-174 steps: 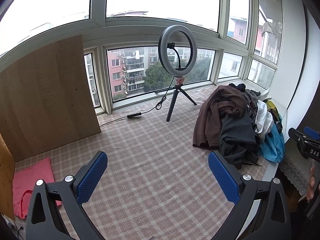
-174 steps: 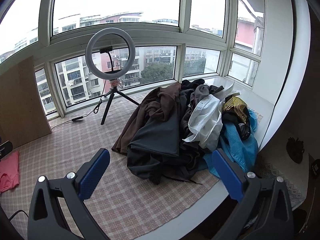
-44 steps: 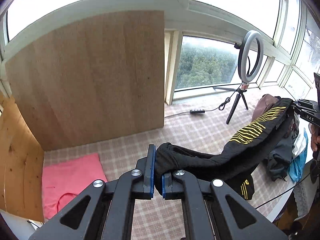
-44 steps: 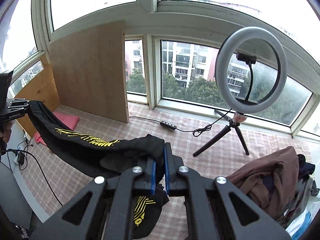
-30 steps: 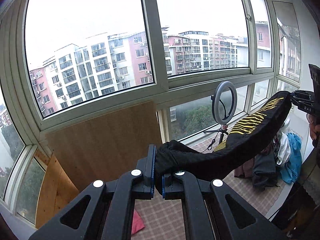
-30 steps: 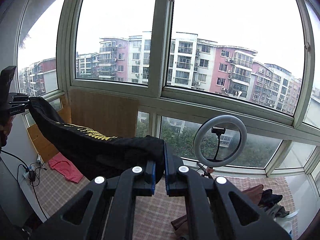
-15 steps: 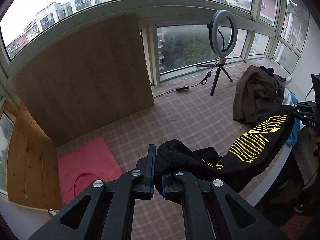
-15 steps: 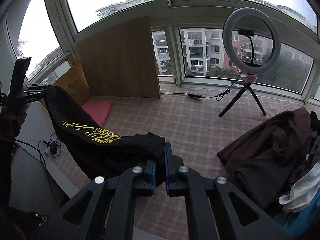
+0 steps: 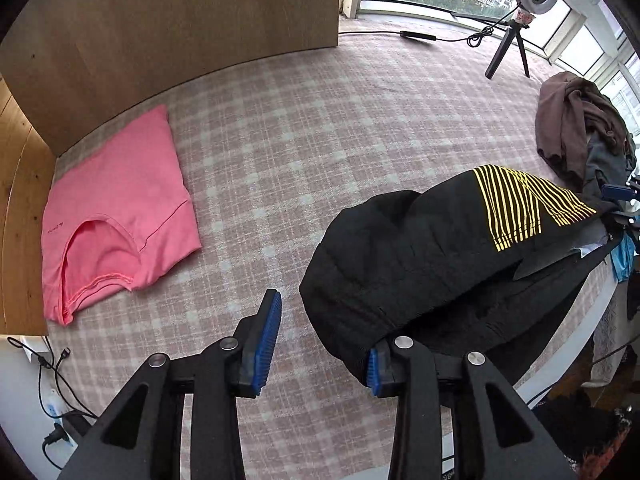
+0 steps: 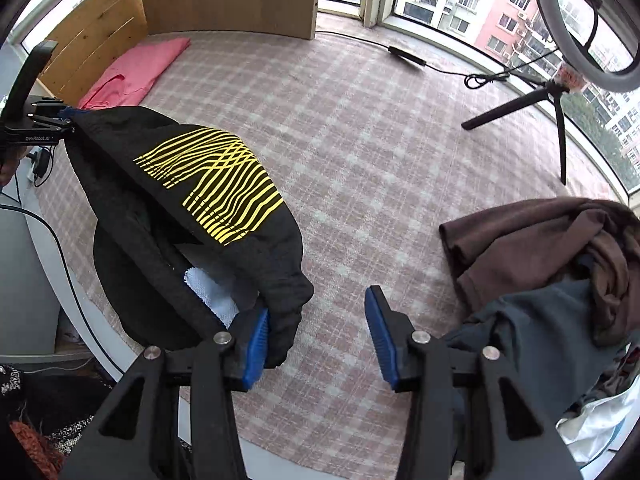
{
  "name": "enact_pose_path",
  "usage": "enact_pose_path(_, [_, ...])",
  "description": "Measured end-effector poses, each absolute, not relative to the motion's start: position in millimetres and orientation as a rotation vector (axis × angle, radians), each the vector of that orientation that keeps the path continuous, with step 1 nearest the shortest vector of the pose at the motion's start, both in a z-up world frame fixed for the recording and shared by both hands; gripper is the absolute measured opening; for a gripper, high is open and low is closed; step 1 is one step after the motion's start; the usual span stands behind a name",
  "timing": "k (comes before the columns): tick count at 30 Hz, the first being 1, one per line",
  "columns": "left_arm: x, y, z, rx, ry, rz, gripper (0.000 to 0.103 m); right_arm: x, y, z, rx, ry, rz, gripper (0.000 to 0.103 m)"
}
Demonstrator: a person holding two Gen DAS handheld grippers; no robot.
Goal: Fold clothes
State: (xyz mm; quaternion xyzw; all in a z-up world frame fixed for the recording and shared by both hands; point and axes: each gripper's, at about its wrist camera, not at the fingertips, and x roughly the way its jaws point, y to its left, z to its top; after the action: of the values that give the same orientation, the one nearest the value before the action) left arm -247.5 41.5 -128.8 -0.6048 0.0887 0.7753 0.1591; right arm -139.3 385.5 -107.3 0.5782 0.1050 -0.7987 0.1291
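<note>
**Q:** Left wrist view. What is the task status?

**A:** One pink shirt (image 9: 116, 216) lies folded flat on the checked mat (image 9: 304, 128) by the wooden board (image 9: 168, 20). A black garment (image 9: 436, 256) with yellow stripes is not yet folded. It lies bunched at the mat's near edge. A pile of clothes (image 9: 576, 136) waits at the right.

**Q:** Gripper condition?

**A:** The left gripper (image 9: 318, 342) has its jaws spread wide, with only mat in the gap. The black garment drapes against the outer side of the right-hand finger and is not pinched.

**Q:** Right wrist view. Same items?

**A:** The right gripper (image 10: 316, 334) is also spread wide. The black garment (image 10: 192, 196) rests on and beside its left-hand finger. Nothing lies between the pads. The pile (image 10: 556, 264) sits just right of the other finger.

**Q:** Remaining work?

**A:** Judged from this layout: flatten the black garment, fold it, then process the pile. The task appears to be in an early stage.
</note>
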Motion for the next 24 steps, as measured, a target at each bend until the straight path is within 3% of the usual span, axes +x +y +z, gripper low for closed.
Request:
enact_pose_path(1, [-247,42,-127,-1.720,0.240,2.220,0.037,-149,376,-103,1.643,0.360,-2.304,0.046])
enact_pose_path(3, [-259,47,-133,-1.748,0.268,2.225,0.042,-172,359,-107,1.625,0.495,-2.284,0.059])
enact_pose_path(6, [-302,47,-157,-1.872,0.175,2.202,0.041,-205,348,-147,1.799,0.651,-2.159,0.059])
enact_pose_path(9, [-310,42,-158,-1.865,-0.043,2.192,0.039,-207,367,-151,1.779,0.317,-2.069,0.058])
enact_pose_path(14, [-274,52,-115,-1.712,0.023,2.273,0.042,-189,338,-128,1.458,0.534,-2.113,0.059])
enact_pose_path(17, [-254,48,-98,-1.684,-0.099,2.281,0.052,-197,311,-145,1.429,0.561,-2.027,0.059])
enact_pose_path(20, [-236,73,-117,-1.743,-0.212,2.184,0.051,-210,287,-168,1.412,0.652,-1.998,0.059])
enact_pose_path(24, [-232,115,-142,-1.788,-0.289,2.130,0.052,-224,277,-179,1.410,0.621,-1.944,0.059])
